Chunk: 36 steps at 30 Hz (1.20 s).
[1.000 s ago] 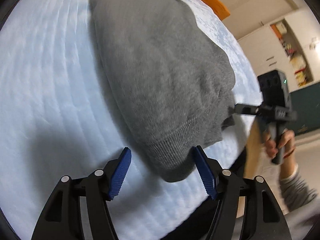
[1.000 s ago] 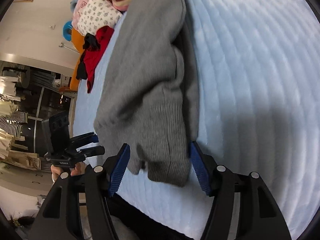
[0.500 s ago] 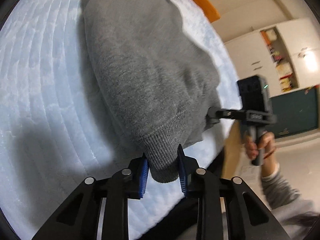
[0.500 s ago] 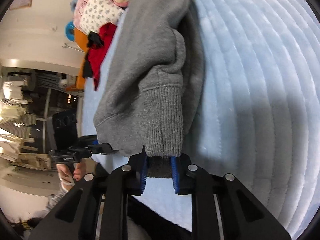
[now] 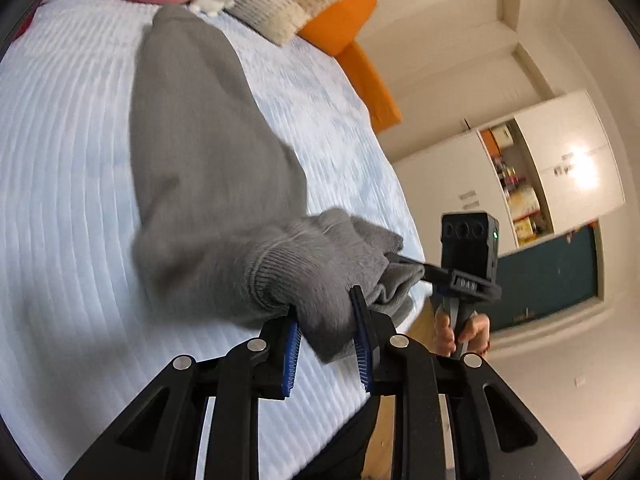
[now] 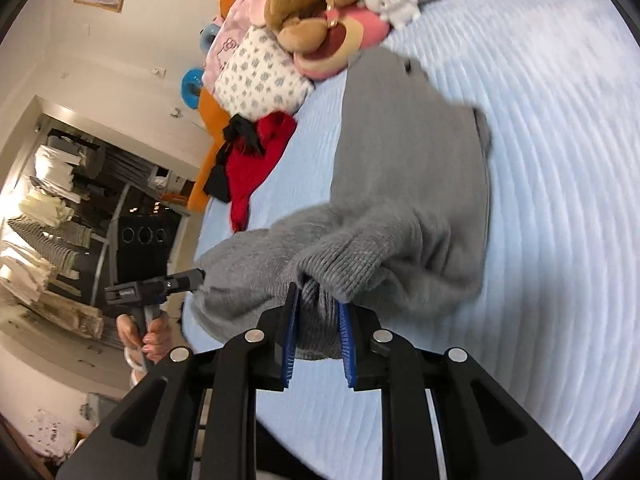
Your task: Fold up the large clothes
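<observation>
A large grey sweater (image 5: 192, 152) lies lengthwise on the pale blue quilted bed (image 5: 60, 168), its near end lifted off the cover. My left gripper (image 5: 325, 312) is shut on the ribbed hem at one near corner. In the same view the right gripper (image 5: 400, 260) clamps the other corner, held by a hand. From the right wrist view, the grey sweater (image 6: 412, 168) bunches up toward my right gripper (image 6: 318, 296), shut on ribbed fabric. The left gripper (image 6: 200, 276) bites the far corner at the left.
Stuffed toys and pillows (image 6: 320, 12) crowd the head of the bed, with a red and black garment (image 6: 248, 160) beside the sweater. An orange headboard (image 5: 352, 40) stands behind. Cupboards (image 5: 540, 168) and a clothes rack (image 6: 44, 208) lie beyond the bed's foot.
Both grippers went from open around the hem to shut on it, then rose and pulled the near end of the sweater up off the bed toward the pillows.
</observation>
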Each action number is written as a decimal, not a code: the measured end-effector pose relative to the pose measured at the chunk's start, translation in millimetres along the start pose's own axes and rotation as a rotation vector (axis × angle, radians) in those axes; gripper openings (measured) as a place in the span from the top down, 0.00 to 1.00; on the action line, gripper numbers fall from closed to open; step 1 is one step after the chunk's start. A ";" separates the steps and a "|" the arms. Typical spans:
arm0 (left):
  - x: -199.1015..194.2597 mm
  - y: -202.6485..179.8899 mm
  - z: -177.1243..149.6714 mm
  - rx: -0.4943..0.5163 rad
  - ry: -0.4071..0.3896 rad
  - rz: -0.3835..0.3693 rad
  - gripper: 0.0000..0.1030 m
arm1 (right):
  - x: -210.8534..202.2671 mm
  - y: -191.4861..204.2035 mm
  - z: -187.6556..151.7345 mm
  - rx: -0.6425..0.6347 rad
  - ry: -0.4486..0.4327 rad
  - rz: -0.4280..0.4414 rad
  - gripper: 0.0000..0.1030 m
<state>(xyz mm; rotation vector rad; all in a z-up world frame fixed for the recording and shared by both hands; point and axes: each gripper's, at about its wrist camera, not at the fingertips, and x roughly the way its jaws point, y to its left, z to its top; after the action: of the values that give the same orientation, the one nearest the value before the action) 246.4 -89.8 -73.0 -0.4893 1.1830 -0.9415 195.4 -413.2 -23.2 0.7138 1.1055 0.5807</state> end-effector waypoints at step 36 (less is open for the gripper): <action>90.8 3.5 60.0 0.164 0.030 0.124 0.45 | 102.8 -60.9 116.1 0.028 -0.116 -0.293 0.81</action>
<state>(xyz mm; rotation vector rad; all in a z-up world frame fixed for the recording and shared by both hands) 310.6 -171.4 -106.0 -0.2682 1.1391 -0.9330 343.8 -403.1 -98.3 0.5877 1.0870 0.2714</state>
